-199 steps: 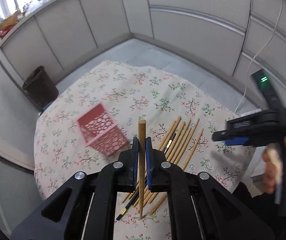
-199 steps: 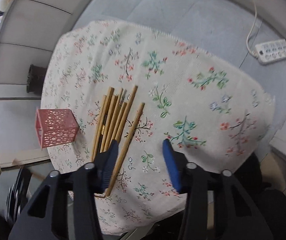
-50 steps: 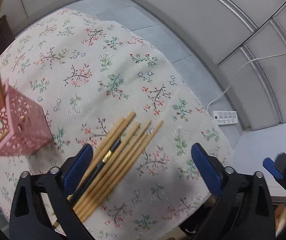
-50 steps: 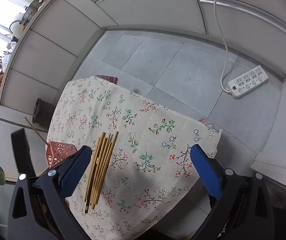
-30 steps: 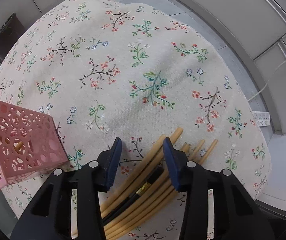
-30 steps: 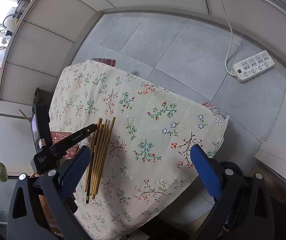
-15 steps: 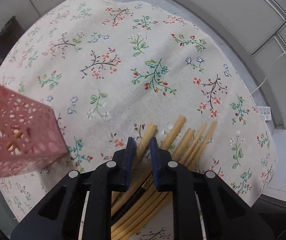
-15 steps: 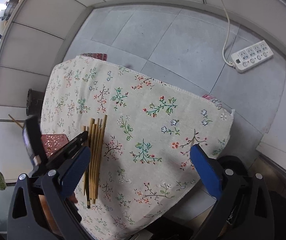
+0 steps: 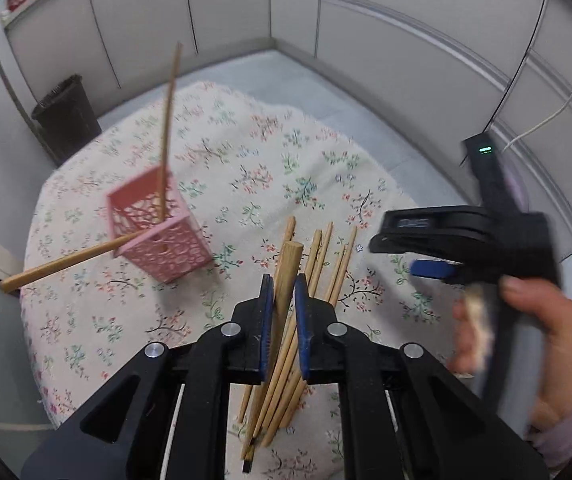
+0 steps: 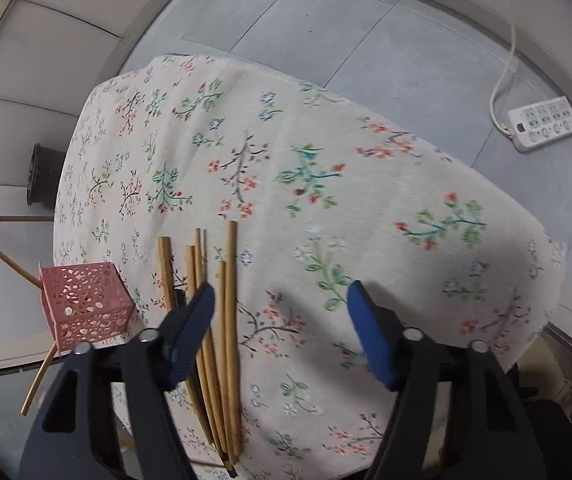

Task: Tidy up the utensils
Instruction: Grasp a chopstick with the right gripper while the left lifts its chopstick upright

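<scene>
My left gripper [image 9: 284, 282] hangs above the table, jaws closing tight on one thick wooden chopstick [image 9: 289, 258], pads against its sides. Below it several loose chopsticks [image 9: 320, 276] lie in a bundle on the floral tablecloth [image 9: 246, 168]. To the left the pink perforated holder [image 9: 158, 228] holds two chopsticks: one upright, one poking out low to the left. In the right wrist view my right gripper [image 10: 282, 320] is low over the bundle [image 10: 228, 320], jaws closing. Its left finger covers the pile. The rightmost sticks lie between the pads, untouched.
A hand [image 9: 534, 344] holds the right gripper at the right of the left wrist view. A dark bin [image 9: 66, 120] stands on the floor beyond the table. A white power strip [image 10: 546, 124] lies on the floor to the right. The holder [image 10: 86, 304] stands near the table's left edge.
The left gripper closed on one chopstick and lifted it off the bundle. The right gripper came down towards the bundle and its jaws narrowed.
</scene>
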Tool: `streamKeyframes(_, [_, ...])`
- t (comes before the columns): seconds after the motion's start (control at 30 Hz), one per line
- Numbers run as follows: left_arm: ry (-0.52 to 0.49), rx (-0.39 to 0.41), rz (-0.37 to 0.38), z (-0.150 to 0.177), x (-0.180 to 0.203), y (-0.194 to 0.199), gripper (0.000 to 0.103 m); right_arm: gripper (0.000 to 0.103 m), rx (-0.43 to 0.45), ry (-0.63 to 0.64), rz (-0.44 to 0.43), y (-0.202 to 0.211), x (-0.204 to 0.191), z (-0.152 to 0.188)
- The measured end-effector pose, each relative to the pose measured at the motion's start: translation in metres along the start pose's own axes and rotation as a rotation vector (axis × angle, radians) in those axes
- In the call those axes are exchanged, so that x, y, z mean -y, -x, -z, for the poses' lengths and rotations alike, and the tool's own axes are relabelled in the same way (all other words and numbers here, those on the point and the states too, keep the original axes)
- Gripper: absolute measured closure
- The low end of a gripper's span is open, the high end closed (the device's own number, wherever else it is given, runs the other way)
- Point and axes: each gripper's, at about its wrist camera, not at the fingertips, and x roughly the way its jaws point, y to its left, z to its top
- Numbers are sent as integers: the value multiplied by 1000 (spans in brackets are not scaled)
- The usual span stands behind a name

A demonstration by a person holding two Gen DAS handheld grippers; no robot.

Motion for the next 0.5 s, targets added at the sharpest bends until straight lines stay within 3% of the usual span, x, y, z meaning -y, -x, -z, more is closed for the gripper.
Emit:
streamKeyframes(0.1, [4,70,-10,6,0,33,94,67,-14,-5,14,-11,-8,-2])
streamKeyframes(0.33, [17,171,15,14,-5,74,94,68,21,-36,46,-25,-22,-11])
streamKeyframes(0.43, [21,189,26,15,-9,80,95,72,50,-10,104,-28,-34,-15])
streamKeyframes(0.5, [34,200,29,15,-12,84,95,97,71,8,144,-32,-39,-13])
